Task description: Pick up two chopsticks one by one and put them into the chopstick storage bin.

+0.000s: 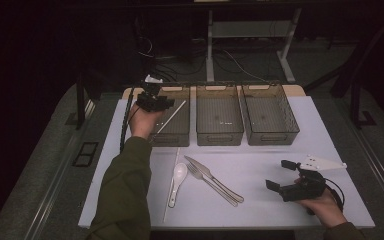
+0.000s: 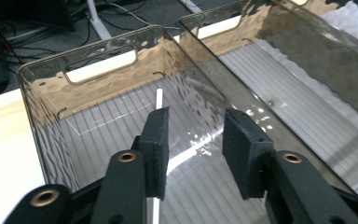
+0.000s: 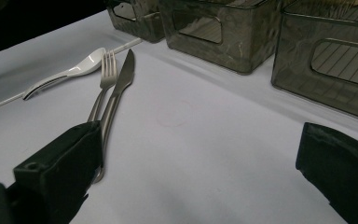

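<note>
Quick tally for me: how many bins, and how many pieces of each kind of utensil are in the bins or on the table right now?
Bins: 3: left bin, middle bin, right bin
White sticks: 2: one in the left bin, one on the table
White spoons: 1
Forks: 1
Knives: 1
Total: 8

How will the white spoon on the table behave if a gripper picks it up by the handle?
The white spoon looks glossy, like ceramic or hard plastic, so it is probably stiff and may slip between flat pads. Its bowl is wider than the thin handle, so it may tip bowl-down when held at the handle end. If ceramic, it could chip when dropped on the table.
</note>
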Tool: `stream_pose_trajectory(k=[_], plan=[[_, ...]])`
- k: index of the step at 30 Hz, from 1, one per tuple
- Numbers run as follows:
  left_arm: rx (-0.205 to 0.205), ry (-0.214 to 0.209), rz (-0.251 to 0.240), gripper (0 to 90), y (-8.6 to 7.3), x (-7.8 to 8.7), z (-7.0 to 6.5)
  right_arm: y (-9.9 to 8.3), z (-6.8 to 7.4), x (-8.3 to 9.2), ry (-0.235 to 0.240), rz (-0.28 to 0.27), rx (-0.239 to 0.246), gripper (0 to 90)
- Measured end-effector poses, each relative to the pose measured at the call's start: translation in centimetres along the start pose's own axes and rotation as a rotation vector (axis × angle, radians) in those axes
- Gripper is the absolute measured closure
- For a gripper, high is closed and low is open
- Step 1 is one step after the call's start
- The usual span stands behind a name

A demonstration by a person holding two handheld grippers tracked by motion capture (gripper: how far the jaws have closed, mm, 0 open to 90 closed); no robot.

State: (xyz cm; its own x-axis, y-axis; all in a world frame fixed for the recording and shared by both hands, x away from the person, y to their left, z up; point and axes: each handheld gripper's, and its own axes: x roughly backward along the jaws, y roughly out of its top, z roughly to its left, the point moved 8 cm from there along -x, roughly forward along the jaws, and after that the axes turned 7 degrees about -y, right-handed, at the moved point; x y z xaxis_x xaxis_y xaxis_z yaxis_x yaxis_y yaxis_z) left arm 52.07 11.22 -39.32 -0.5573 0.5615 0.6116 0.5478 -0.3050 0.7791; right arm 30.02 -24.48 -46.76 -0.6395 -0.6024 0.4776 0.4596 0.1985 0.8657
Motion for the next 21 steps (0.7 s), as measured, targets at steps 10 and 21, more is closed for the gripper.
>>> stream_pose_trajectory(k=[10, 21], plan=[[-0.01, -0.018, 0.002, 47.6, -2.4, 2.5, -2.3, 0.0, -0.1, 0.0, -0.007, -0.004, -0.005, 0.8], [-0.017, -0.065, 0.015, 50.8, -8.2, 5.0, -5.1, 0.0, 0.0, 0.0, -0.005, -0.002, -0.004, 0.8]])
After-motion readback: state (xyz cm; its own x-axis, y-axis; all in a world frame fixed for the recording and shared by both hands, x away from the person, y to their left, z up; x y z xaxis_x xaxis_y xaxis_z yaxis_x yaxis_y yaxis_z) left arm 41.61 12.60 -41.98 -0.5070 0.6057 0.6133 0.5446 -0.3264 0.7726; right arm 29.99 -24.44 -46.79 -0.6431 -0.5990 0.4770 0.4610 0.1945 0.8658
